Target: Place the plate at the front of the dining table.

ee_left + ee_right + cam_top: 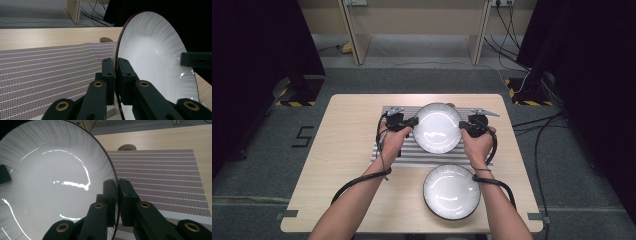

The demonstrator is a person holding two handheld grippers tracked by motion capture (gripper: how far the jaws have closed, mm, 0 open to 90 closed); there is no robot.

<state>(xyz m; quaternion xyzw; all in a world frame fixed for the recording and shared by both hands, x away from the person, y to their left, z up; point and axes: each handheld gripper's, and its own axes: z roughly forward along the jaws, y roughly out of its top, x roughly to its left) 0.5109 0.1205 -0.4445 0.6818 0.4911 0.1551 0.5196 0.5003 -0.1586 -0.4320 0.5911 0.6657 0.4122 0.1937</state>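
- Nearest, a second white plate (451, 192) is sitting on the bare table (347, 165).
- Left gripper (410, 121) and right gripper (463, 125) are each clamping opposite rims of the upper plate (437, 127), held over the striped mat (482, 157).
- Likely carrying it; the next move calls for level, matched motion.

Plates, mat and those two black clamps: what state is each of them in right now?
Upper plate: gripped at opposite rim edges, held over the mat.
Lower plate: resting on the bare table, untouched.
Striped mat: lying flat on the table, slightly rippled near its far edge.
Left gripper: jaws shut on the upper plate's rim.
Right gripper: jaws shut on the opposite rim.
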